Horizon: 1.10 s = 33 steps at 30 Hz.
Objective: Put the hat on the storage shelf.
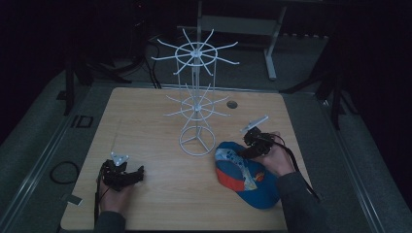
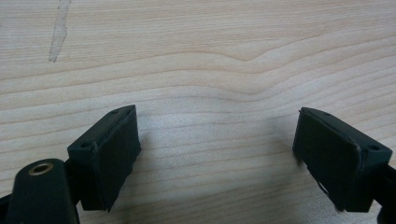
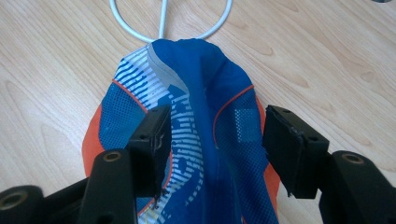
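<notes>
Left side of the table (image 1: pixel 160 111) first. We see the left tool (image 1: pixel 137 174) low over the near left corner, held in the person's left hand (image 1: pixel 115 194), with its grey three-cornered plate on top. In the left gripper view its two black jaws stand spread wide apart, with bare pale wood grain between them and no contact with any object. A faint pale streak (image 2: pixel 58 32) marks the wood beyond the jaws.

At the middle of the table stands a white wire rack (image 1: pixel 197 97), upright, with two tiers of radiating hooks on a thin post and a ring base (image 1: pixel 197 141) resting on the wood.

To the right of that base lies the cap (image 1: pixel 245 177), blue with orange and white striped panels, its near edge close to the table's front. In the right gripper view the cap's far tip touches or just overlaps the ring base.

The right tool (image 1: pixel 241 152) sits at the cap's far upper edge, held in the person's right hand (image 1: pixel 278 160). In the right gripper view its jaws are parted on either side of a raised ridge of blue fabric (image 3: pixel 210 140); the left jaw touches the cloth, the right jaw stands just beside it, so the cap is straddled but not pinched.

A small dark round hole (image 1: pixel 231 104) shows in the table behind the rack.
</notes>
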Available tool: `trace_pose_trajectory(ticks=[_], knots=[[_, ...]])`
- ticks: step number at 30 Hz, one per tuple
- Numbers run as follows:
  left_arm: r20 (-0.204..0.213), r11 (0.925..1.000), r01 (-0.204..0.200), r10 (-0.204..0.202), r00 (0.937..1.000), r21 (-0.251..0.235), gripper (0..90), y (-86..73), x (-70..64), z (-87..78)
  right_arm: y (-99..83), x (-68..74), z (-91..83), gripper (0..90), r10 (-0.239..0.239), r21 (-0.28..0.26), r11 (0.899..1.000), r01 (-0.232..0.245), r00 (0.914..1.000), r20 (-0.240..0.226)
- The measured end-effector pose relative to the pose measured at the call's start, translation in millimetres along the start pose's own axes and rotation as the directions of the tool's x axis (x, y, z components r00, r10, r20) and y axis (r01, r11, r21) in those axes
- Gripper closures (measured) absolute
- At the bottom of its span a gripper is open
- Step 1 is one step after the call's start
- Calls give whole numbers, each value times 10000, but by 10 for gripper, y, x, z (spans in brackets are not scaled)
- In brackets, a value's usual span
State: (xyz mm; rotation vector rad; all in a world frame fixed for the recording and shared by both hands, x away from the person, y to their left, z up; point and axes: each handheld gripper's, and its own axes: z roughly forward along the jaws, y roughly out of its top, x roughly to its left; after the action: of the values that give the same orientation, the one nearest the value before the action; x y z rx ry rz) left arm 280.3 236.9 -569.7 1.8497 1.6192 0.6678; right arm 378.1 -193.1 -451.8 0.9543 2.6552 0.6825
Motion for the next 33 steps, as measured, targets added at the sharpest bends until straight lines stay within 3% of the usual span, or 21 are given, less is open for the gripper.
trace_pose_trajectory(ticks=[17, 27, 33], knots=[[0, 10000, 20, -20, 10000, 12, 150, 1, -2, 0, 93, -25, 238, 406, -13, 713, 9974, 43, 9991, -427], [-2, 10000, 17, -17, 10000, 14, 150, 1, -2, 1, 106, -16, 387, 381, -155, 1205, 9924, 229, 9980, -619], [-11, 10000, 41, -41, 10000, 3, 150, 4, -6, 4, 120, -38, 468, 395, -9, 1478, 9889, 139, 9961, -878]])
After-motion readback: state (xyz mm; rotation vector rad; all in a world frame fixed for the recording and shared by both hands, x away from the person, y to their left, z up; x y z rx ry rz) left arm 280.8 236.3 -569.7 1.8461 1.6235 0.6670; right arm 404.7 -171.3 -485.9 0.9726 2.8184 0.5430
